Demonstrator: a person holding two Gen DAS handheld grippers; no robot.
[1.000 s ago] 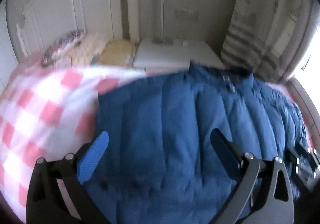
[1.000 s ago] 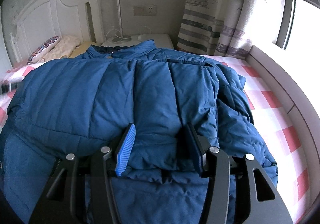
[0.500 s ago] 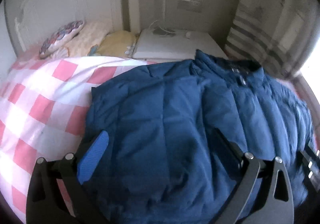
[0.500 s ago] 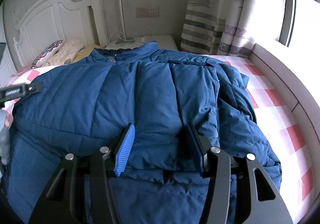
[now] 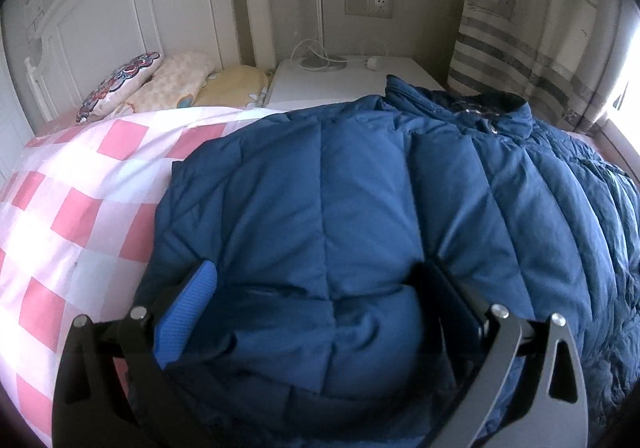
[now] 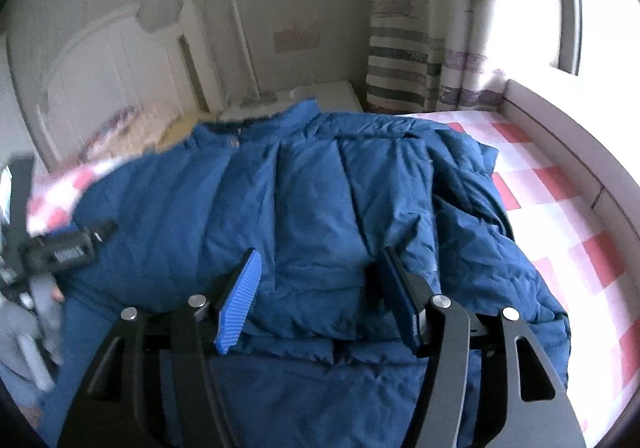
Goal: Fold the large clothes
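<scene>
Left gripper (image 5: pixel 320 300): jaws stand wide, a puffed fold of the blue padded jacket (image 5: pixel 360 207) bulging between them; whether the pads press it I cannot tell.
Right gripper (image 6: pixel 324 292): jaws have just been opening, now at middling width, the jacket's folded hem between them with the pads seemingly just off the cloth.
Jacket: spread across the bed (image 5: pixel 80 183), collar toward the headboard (image 5: pixel 132 3).
Left view only: pillows (image 5: pixel 160 83), a white nightstand (image 5: pixel 348 75) carrying a lamp base and cable, a wall socket (image 5: pixel 368 4).
Right view only: the left gripper's body at the left edge, the checked sheet's far side, a bright window (image 6: pixel 600 3); the view is blurred.
Both views: striped curtain (image 5: pixel 532 27).
Writing: none legible.
</scene>
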